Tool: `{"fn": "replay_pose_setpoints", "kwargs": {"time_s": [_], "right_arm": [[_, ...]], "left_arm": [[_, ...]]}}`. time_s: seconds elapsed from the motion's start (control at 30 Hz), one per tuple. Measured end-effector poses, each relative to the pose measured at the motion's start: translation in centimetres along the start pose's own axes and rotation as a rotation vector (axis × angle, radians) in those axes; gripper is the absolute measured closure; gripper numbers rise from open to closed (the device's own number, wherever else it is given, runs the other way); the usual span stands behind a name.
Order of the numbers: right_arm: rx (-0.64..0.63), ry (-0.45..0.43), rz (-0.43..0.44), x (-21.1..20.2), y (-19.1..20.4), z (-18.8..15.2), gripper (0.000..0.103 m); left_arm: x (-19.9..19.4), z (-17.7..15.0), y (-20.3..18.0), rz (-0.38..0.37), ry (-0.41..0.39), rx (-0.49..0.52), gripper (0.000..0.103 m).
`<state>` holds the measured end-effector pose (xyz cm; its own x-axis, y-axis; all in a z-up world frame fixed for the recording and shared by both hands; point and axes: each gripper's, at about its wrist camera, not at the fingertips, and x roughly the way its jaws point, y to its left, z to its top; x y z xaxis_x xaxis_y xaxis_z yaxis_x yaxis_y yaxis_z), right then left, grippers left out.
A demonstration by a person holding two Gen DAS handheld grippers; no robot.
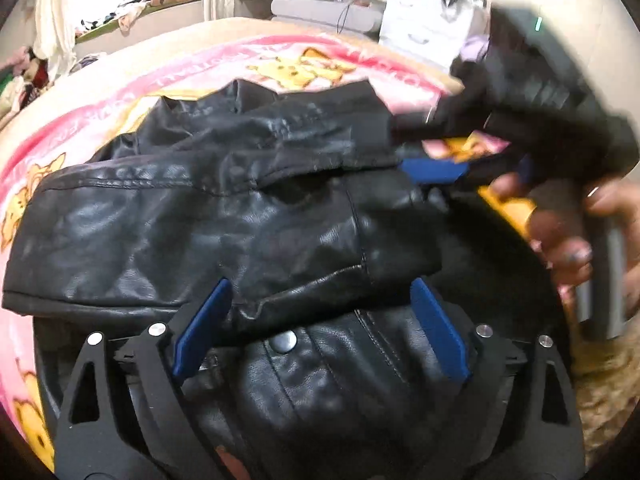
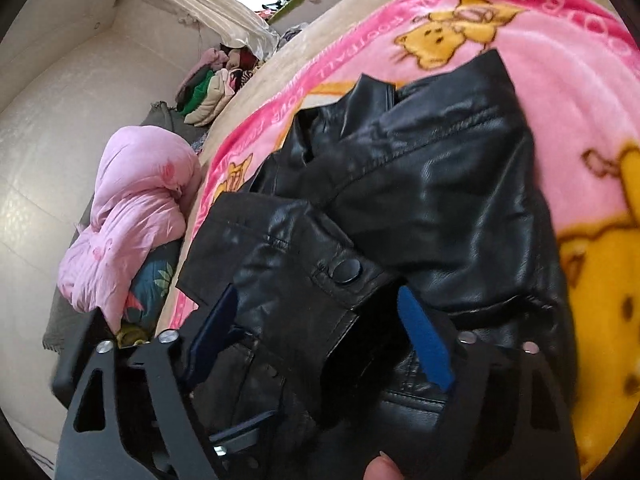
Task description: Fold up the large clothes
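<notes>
Black leather jacket (image 1: 224, 216) lies bunched on pink cartoon blanket (image 1: 320, 56) on the bed; left hand-held gripper (image 1: 320, 320) jaws spread wide, straddling a fold without pinching; right hand-held gripper (image 2: 320, 332) likewise parted around the snap cuff (image 2: 320, 276), grip not evident.

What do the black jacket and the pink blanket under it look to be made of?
Black jacket: leather or faux leather, which one I cannot tell. It has a glossy sheen, fine creases, stitched seams and a metal snap.

Pink blanket: soft plush fleece by the look of it, with a matte fuzzy nap and a printed yellow cartoon pattern.
</notes>
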<state>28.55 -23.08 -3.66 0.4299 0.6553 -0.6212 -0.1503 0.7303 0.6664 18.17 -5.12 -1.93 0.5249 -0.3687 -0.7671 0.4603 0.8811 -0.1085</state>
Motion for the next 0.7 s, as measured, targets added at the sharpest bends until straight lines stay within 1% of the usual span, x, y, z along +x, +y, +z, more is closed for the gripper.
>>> {"fn": "replay_pose_setpoints", "kwargs": {"time_s": [0.07,0.1,0.13,0.17,0.2,0.23,0.27,0.3,0.33,0.4,0.43,0.47,0.5,0.53,0.6,0.63,0.7], "right_arm": [[-0.001,0.009,0.010,0.3,0.1,-0.2,0.030],[0.004,0.012,0.013,0.5,0.1,-0.3,0.031],[0.007,0.009,0.015,0.8,0.1,-0.4,0.034],[0.005,0.005,0.011,0.9,0.0,-0.3,0.040],[-0.003,-0.001,-0.007,1.1,0.0,-0.3,0.044],[-0.011,-0.008,-0.027,1.2,0.1,-0.2,0.053],[-0.021,-0.022,-0.050,1.4,0.1,-0.2,0.061],[-0.030,-0.035,-0.060,1.4,0.1,-0.2,0.066],[-0.048,-0.050,-0.066,1.3,0.4,-0.1,0.076],[-0.105,-0.085,-0.064,0.9,1.2,0.0,0.080],[-0.140,-0.100,-0.058,0.7,1.8,0.1,0.087],[-0.177,-0.118,-0.061,0.5,2.7,0.3,0.088],[-0.219,-0.134,-0.070,0.2,3.6,0.4,0.088],[-0.249,-0.144,-0.080,0.1,4.1,0.5,0.088],[-0.354,-0.180,-0.117,-0.7,6.0,1.0,0.088],[-0.385,-0.190,-0.126,-0.9,6.5,1.2,0.089],[-0.460,-0.218,-0.138,-1.8,8.0,1.9,0.089]], "left_arm": [[-1.4,0.4,1.3,0.009,-0.037,-0.032,0.019],[-2.2,0.6,2.3,0.017,-0.060,-0.056,0.018],[-2.9,0.8,3.3,0.027,-0.083,-0.083,0.016],[-3.5,1.0,4.2,0.040,-0.101,-0.105,0.012],[-4.5,1.2,5.8,0.071,-0.136,-0.144,0.010],[-5.2,1.2,6.9,0.090,-0.162,-0.175,0.010],[-5.9,1.3,8.5,0.107,-0.187,-0.221,0.010],[-6.6,1.3,10.2,0.122,-0.210,-0.279,0.010],[-7.4,1.2,12.3,0.147,-0.242,-0.349,0.010],[-8.6,0.8,14.9,0.205,-0.288,-0.430,0.010],[-9.1,0.5,16.3,0.252,-0.308,-0.472,0.010],[-9.6,0.3,17.4,0.281,-0.325,-0.505,0.010],[-9.8,0.2,18.3,0.292,-0.340,-0.534,0.010],[-10.1,0.1,19.0,0.293,-0.351,-0.557,0.010],[-10.1,0.2,20.2,0.290,-0.369,-0.594,0.010],[-10.1,0.3,21.0,0.300,-0.374,-0.613,0.010],[-9.8,0.3,21.6,0.291,-0.375,-0.638,0.010]]}}
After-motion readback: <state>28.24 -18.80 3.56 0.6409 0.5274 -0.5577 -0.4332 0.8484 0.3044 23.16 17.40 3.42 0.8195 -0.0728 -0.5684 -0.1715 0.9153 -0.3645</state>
